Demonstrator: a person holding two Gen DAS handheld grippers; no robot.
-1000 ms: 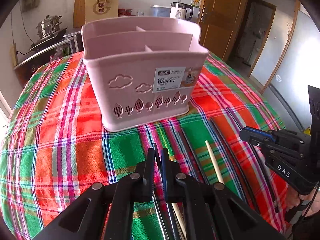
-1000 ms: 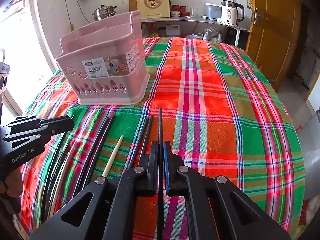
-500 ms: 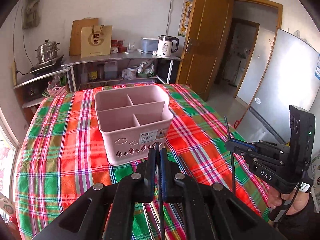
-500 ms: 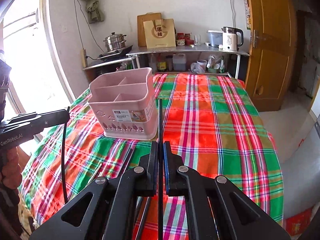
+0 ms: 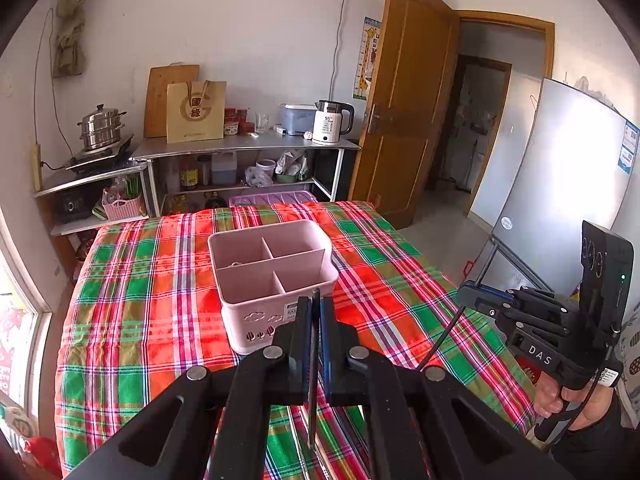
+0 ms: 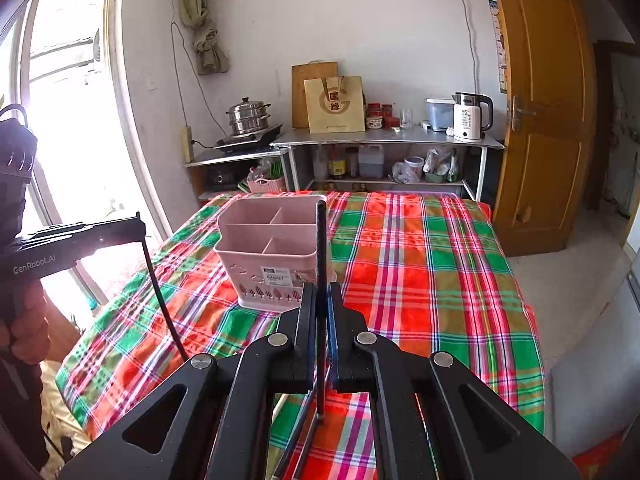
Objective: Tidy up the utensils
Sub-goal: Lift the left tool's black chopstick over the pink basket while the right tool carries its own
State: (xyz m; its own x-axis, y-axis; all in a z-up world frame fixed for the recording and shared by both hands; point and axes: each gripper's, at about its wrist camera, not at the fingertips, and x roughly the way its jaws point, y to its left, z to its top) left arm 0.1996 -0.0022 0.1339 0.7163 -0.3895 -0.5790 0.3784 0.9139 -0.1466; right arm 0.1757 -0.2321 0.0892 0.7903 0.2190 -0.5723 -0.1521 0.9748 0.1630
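Plaid cloth in red, green and orange covers the table (image 5: 132,320) beneath both grippers. Ahead of the jaws and lower stands the pink basket (image 5: 272,280), its four compartments showing nothing inside. Left gripper (image 5: 315,312) is clenched on a dark chopstick (image 5: 312,380) running upright between its jaws. Right gripper (image 6: 321,300) grasps another black chopstick (image 6: 321,248) that rises past its tips. More utensils (image 6: 296,452) lie on the cloth below the right jaws.

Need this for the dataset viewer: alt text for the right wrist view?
The right gripper is shut on a dark chopstick, held above a plaid-covered table with an empty pink divided basket ahead. At left, the left gripper pinches another dark chopstick that hangs downward.
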